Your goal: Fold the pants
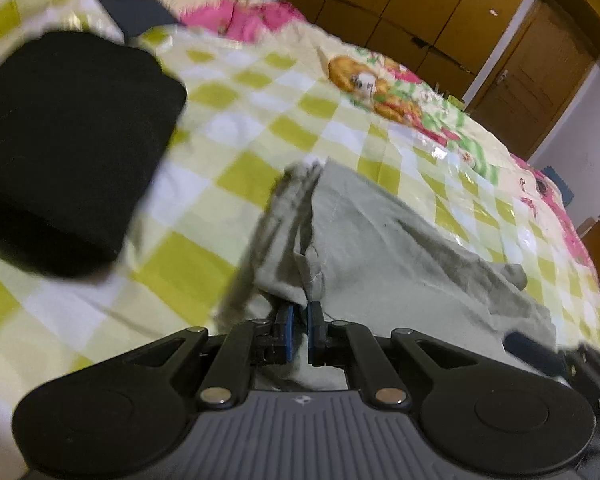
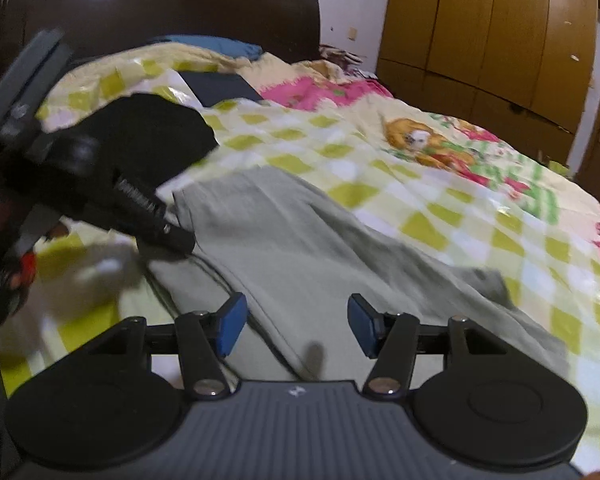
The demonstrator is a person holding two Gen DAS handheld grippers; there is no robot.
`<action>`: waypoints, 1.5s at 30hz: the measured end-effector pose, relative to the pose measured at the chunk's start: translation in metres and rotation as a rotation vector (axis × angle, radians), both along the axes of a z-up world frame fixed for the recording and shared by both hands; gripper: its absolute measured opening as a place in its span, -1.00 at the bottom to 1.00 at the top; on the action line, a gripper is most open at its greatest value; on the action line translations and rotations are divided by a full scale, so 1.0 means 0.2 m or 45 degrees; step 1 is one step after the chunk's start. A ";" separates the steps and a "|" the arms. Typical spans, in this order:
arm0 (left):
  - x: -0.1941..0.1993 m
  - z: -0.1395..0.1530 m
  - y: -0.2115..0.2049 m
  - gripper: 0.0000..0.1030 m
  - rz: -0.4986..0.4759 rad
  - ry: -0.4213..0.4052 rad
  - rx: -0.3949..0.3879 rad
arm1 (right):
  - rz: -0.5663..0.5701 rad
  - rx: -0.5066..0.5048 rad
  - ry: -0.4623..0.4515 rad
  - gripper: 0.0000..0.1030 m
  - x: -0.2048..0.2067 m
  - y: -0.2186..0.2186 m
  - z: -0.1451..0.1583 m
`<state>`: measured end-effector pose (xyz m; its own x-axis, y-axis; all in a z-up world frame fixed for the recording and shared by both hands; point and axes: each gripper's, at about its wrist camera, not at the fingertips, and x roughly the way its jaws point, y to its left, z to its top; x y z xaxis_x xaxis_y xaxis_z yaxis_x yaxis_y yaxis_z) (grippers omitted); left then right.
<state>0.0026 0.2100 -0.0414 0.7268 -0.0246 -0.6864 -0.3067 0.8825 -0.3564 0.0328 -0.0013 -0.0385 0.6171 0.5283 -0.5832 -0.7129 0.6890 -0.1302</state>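
Grey-green pants (image 1: pixel 380 248) lie on a yellow-green checked bedspread (image 1: pixel 236 112). My left gripper (image 1: pixel 299 320) is shut on a bunched edge of the pants and lifts a fold of cloth in front of the camera. In the right wrist view the pants (image 2: pixel 300 248) spread from the middle toward the lower right. My right gripper (image 2: pixel 296 326) is open and empty, its blue pads (image 2: pixel 232 324) just above the near part of the pants. The left gripper shows there at the left (image 2: pixel 168 232), pinching the pants' edge.
A folded black garment (image 1: pixel 64 140) lies on the bed to the left, also in the right wrist view (image 2: pixel 148 140). A dark flat item (image 2: pixel 220 88) lies near the pillows. A dark headboard (image 2: pixel 160 8) and wooden wardrobes (image 2: pixel 488 32) stand behind.
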 end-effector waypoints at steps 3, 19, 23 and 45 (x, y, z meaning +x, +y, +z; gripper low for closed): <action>-0.02 0.11 0.01 -0.63 0.000 -0.075 0.065 | -0.014 0.030 -0.015 0.10 0.05 0.03 0.01; 0.34 -0.09 -0.08 -0.55 -0.099 -0.002 0.110 | -0.434 0.120 0.200 0.11 0.59 -0.43 -0.10; 0.29 -0.14 -0.02 -0.55 -0.083 0.001 0.036 | -0.616 0.153 0.249 0.11 0.70 -0.61 -0.16; 0.39 0.02 -0.33 -0.41 -0.284 -0.120 0.223 | -0.133 0.231 0.587 0.10 1.02 -0.61 0.00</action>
<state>0.0807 0.1435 -0.0366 0.7775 -0.0782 -0.6240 -0.0710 0.9750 -0.2108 0.2358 -0.1224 -0.0381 0.3720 0.5956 -0.7120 -0.5941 0.7421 0.3104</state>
